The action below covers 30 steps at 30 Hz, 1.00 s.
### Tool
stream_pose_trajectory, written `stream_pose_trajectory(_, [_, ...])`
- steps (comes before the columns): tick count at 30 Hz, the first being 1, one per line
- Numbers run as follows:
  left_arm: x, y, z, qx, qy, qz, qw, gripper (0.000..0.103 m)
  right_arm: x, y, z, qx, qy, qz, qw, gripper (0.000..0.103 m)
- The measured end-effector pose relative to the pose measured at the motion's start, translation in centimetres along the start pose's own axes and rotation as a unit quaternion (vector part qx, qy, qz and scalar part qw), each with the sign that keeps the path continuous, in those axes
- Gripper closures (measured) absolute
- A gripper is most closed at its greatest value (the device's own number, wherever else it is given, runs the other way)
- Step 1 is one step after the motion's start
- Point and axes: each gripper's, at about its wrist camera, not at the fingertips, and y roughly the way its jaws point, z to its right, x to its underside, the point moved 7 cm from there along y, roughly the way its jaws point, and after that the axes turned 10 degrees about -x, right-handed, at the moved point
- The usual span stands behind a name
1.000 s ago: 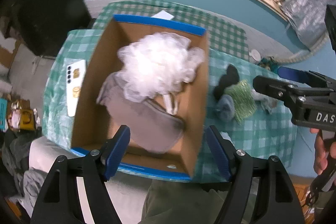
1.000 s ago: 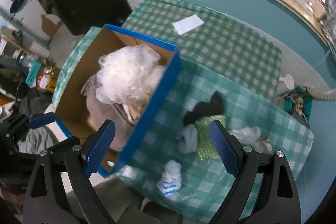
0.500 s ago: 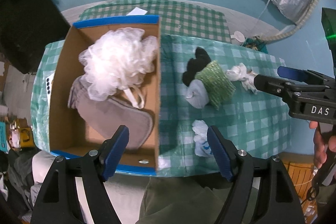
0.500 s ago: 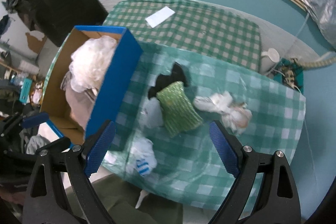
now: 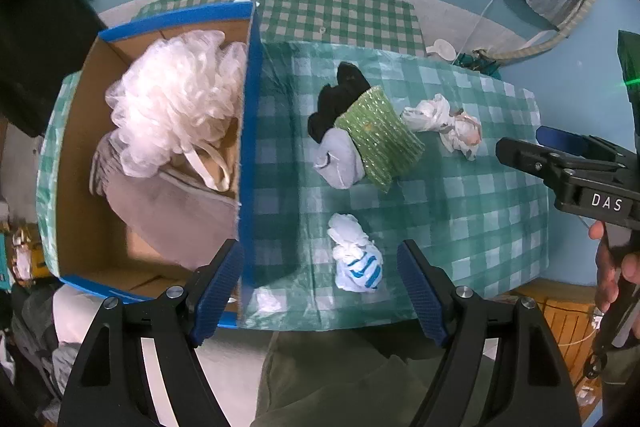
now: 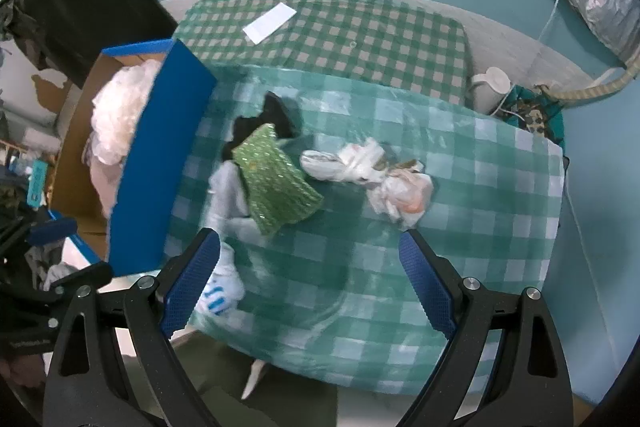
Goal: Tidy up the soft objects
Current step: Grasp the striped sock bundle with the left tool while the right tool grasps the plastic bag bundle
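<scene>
Fingers (image 5: 218,291) of both grippers spread, empty; striped sock (image 6: 218,291) half hidden behind right finger.

The left gripper (image 5: 320,287) fills the bottom of its own view, blue-padded jaws spread wide with nothing between them. The right gripper (image 6: 310,283) sits likewise at the bottom of its frame, jaws wide apart and empty. At the left view's right edge, a hand (image 5: 616,271) grips the right gripper's handle.

My left tongs (image 5: 320,291) moved right from above the box (image 5: 248,131) to the striped sock (image 5: 357,263); right tongs (image 6: 310,281) shifted right too
</scene>
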Motion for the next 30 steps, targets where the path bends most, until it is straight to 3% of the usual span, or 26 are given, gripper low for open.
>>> stream_pose_trajectory(8, [0.4, 2.2, 1.7, -0.006, -0.028, -0.021, 0.9994, 0.023, -0.1, 1.4, 3.6, 0.004, -0.016, -0.017, 1.0, 0.013])
stream_pose_trajectory(14, [0.7, 4.2, 2.8, 0.004, -0.067, -0.044, 0.9968, 0.023, -0.9, 3.1, 5.5, 0.014, -0.061, -0.036, 0.997, 0.013])
stream_pose_trajectory(23, [1.6, 7.9, 3.5, 0.003, -0.15, -0.078, 0.9856, 0.023, -2.5, 6.2, 6.4, 0.015, -0.14, -0.065, 0.988, 0.013])
stream_pose_trajectory(30, [3.0, 10.0, 3.7, 0.003, -0.19, -0.097, 0.977, 0.02, -3.3, 9.4, 6.4, 0.023, -0.207, -0.098, 0.973, 0.013])
